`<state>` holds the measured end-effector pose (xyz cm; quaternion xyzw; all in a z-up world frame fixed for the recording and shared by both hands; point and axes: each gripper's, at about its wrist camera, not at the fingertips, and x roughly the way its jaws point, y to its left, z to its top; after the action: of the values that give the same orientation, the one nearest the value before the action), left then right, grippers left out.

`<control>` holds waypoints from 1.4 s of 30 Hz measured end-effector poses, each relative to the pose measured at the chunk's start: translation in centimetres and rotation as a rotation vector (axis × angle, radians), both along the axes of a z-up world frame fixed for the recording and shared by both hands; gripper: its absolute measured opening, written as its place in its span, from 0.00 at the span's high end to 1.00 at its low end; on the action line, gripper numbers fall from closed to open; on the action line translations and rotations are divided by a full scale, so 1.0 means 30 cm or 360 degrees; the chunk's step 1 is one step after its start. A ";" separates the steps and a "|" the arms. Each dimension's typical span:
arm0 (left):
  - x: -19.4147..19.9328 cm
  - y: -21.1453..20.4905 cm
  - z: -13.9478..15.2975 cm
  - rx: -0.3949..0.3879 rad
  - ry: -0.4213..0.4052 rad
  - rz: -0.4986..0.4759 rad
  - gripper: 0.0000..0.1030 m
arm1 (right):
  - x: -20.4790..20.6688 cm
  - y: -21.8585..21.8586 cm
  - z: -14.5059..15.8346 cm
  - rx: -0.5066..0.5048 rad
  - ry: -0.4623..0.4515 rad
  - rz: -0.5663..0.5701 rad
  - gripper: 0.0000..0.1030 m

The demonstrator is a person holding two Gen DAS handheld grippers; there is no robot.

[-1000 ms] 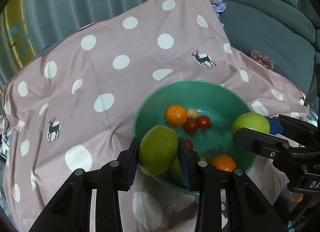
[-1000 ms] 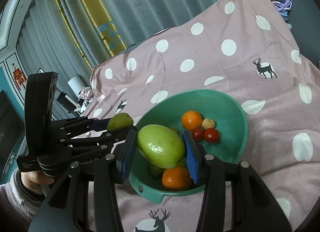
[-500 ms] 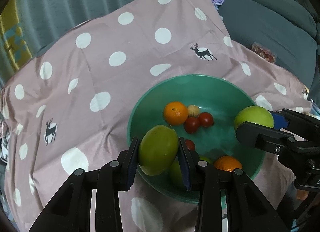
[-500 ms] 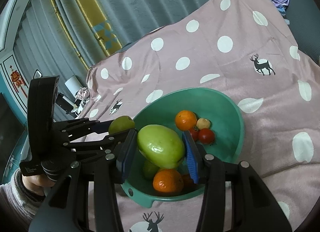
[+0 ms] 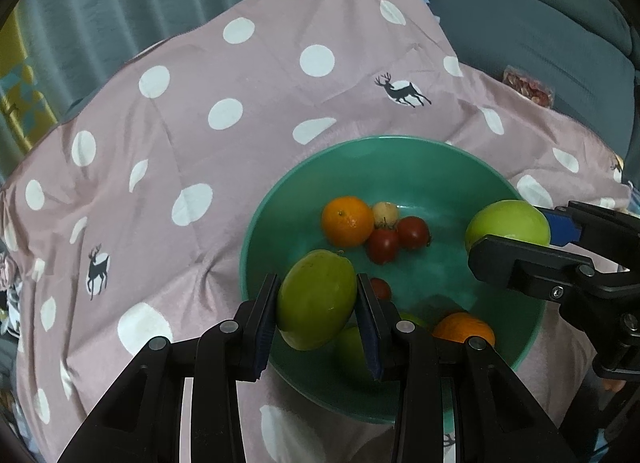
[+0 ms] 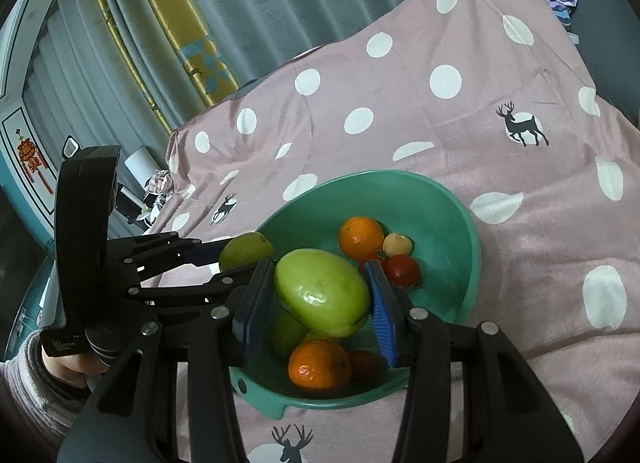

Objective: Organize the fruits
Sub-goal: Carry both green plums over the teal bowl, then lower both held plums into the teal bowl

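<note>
A teal bowl (image 5: 276, 219) (image 6: 448, 199) sits on a pink dotted cloth. It holds oranges (image 5: 347, 220) (image 6: 319, 364), small red tomatoes (image 5: 413, 232) (image 6: 402, 270), a small pale fruit (image 5: 385, 212) and a green fruit (image 6: 289, 334). My left gripper (image 5: 317, 305) is shut on a green mango (image 5: 316, 299) over the bowl's near left edge. My right gripper (image 6: 318, 297) is shut on a larger green mango (image 6: 322, 291) over the bowl's near side. Each gripper shows in the other's view, left (image 6: 224, 263) and right (image 5: 516, 239).
The pink cloth (image 5: 224, 75) with white dots and deer covers the surface around the bowl. A grey sofa (image 5: 532, 23) lies to the right, with a packet (image 5: 528, 87) on it. Curtains (image 6: 224, 3) hang behind.
Both grippers have moved forward over the bowl, each holding its mango. The fruits inside the bowl have not moved.
</note>
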<state>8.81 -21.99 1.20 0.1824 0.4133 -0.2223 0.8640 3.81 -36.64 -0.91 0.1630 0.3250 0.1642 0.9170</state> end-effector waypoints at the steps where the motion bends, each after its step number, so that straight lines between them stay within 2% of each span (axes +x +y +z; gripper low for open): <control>1: 0.000 -0.001 -0.003 0.0006 0.0000 -0.0002 0.64 | 0.000 -0.002 -0.003 0.0000 0.0002 -0.0002 0.55; 42: 0.039 -0.045 -0.067 0.0180 0.0018 -0.0052 0.64 | 0.035 0.008 -0.021 -0.0154 0.0054 -0.0004 0.55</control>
<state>9.96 -23.33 -0.82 0.2362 0.4272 -0.2138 0.8462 4.86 -36.39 -1.53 0.1216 0.3478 0.1445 0.9184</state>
